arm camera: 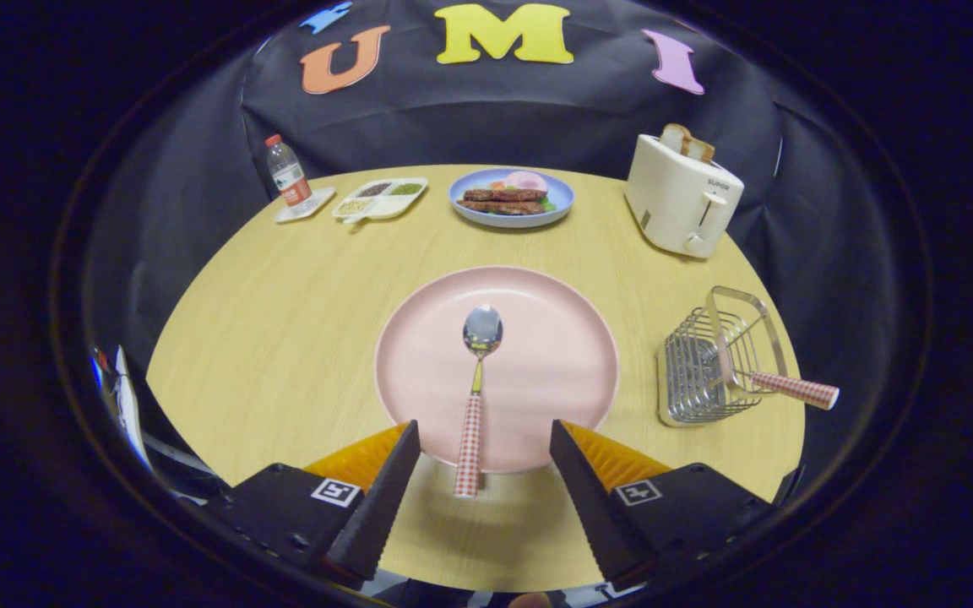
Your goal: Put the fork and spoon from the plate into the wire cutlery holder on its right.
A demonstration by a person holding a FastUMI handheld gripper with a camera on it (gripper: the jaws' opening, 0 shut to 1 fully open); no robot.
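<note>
The tool point(483, 473) is open, its fingers spread either side of the spoon's checked handle, which lies between them without touching. The spoon point(475, 397) rests on the pink plate point(571, 355), bowl pointing away, handle end overhanging the rim toward the tool. The fork point(790, 388) already sits in the wire holder point(698, 380), off to the tool's right. Best to ease forward, close squarely on the handle near its end, then lift straight up. The toaster point(679, 198) carries small lettering, too small to read surely.
</note>
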